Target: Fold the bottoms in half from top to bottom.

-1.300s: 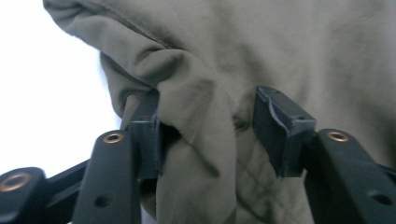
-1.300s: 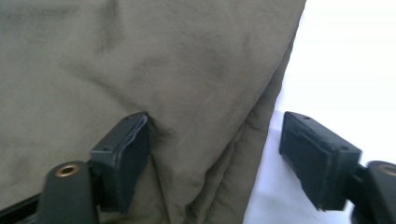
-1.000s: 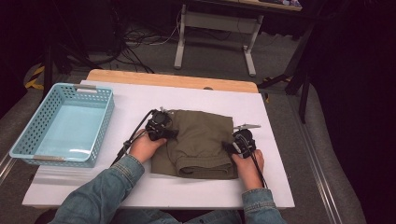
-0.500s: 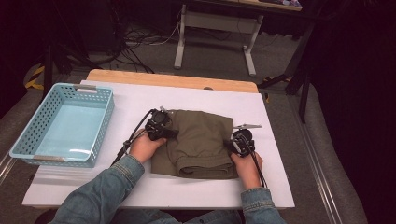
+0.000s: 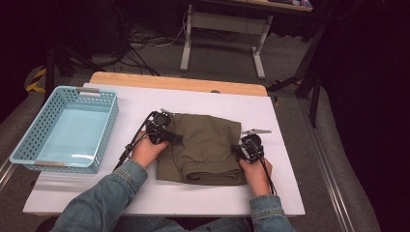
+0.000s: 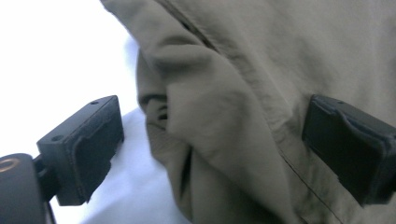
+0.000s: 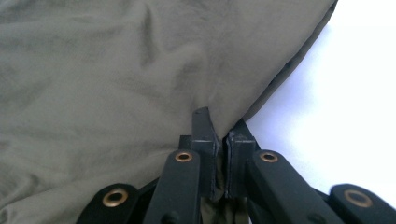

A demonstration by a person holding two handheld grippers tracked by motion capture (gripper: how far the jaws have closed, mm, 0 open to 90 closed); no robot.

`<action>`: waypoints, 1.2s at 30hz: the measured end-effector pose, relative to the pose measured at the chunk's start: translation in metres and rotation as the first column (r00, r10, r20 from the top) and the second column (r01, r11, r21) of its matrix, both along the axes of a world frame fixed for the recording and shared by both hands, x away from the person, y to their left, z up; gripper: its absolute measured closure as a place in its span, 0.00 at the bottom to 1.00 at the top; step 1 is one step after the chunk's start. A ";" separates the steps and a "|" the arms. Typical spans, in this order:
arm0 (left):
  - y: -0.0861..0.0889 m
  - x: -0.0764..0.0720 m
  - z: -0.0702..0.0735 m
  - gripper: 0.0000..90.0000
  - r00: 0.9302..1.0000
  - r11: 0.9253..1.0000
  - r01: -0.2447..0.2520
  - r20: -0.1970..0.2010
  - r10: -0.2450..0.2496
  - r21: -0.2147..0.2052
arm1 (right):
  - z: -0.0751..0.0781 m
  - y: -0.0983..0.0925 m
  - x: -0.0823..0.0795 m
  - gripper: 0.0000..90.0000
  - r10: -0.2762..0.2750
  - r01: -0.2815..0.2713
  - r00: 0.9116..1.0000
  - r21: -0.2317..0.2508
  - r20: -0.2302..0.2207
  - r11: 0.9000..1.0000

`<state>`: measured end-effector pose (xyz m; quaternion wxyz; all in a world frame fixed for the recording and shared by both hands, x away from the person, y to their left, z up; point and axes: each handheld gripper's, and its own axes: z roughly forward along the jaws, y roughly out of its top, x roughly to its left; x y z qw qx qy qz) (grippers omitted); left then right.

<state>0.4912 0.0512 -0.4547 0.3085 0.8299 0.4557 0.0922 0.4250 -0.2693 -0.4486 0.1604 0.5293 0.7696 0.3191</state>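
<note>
Right claw (image 7: 219, 140) clamped on olive garment (image 5: 205, 145) edge, anchoring fold; left claw (image 6: 210, 140) just sprung wide, straddling bunched cloth on worktop (image 5: 290, 159).

garment (image 5: 205, 150) – matt olive woven cloth, creased | basket (image 5: 34, 145) – perforated blue plastic | table (image 5: 290, 125) – smooth white top

The high view looks forward and down over the bench (image 5: 193, 104); both gripper views sit close on the olive cloth (image 5: 205, 145), shared by all.
</note>
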 end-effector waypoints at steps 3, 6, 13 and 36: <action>-0.003 -0.001 -0.002 0.06 1.000 1.000 0.005 0.012 -0.005 0.015 | 0.000 0.001 0.000 0.95 0.002 -0.002 1.000 -0.009 0.005 1.000; -0.005 -0.002 -0.002 0.05 1.000 1.000 0.003 0.020 -0.003 0.026 | 0.000 0.001 -0.001 0.95 0.004 -0.004 1.000 -0.008 0.012 1.000; -0.011 -0.005 -0.005 0.03 0.999 0.998 -0.012 0.052 0.009 0.063 | -0.001 0.001 -0.001 0.95 0.005 -0.005 1.000 -0.009 0.013 1.000; -0.029 -0.024 0.000 0.63 0.992 0.999 0.016 0.122 -0.021 0.047 | 0.000 0.002 -0.001 0.95 0.011 -0.010 1.000 -0.023 0.022 1.000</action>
